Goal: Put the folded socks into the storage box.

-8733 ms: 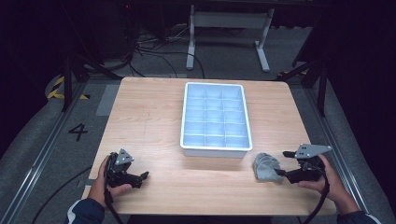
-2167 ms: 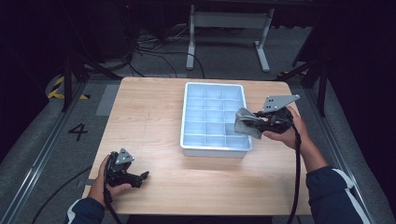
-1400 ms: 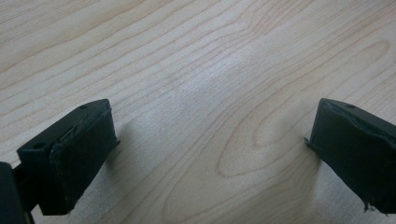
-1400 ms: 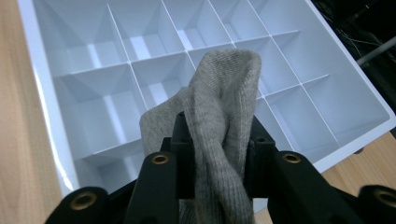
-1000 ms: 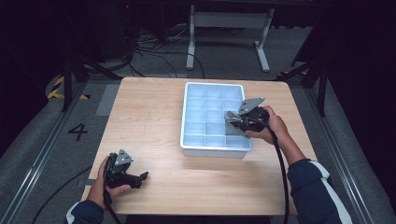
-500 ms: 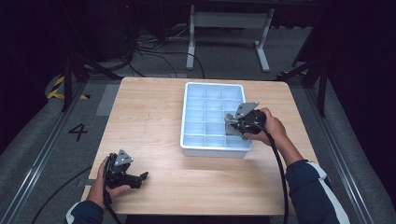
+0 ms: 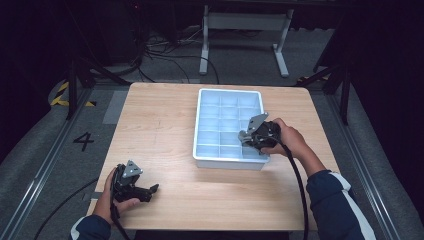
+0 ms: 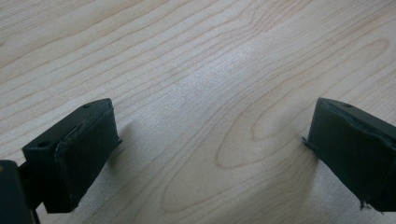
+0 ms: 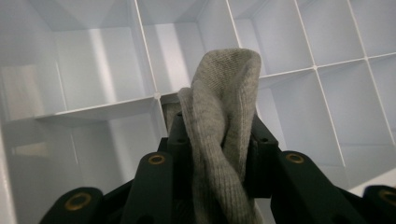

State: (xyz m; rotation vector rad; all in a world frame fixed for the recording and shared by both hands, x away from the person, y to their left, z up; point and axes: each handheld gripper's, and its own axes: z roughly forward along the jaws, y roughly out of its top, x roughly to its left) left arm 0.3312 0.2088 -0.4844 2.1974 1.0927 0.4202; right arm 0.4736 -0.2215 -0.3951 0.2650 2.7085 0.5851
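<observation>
From the high view, the right claw [image 7: 248, 139] hung over the near right cells of the tray [image 7: 205, 155], wrist bent down; the left claw [image 7: 150, 190] rested open on the counter [image 7: 160, 120].

In the right claw's view, its pads had just eased, yet pinched the grey cloth [image 9: 219, 116] above a divider; released there, the cloth could straddle two cells.

One overhead view, two close tongs-mounted

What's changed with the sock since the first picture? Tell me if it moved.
Yes. The sock went from the table, right of the tray, to over the tray's compartments, clamped in the right gripper.
</observation>
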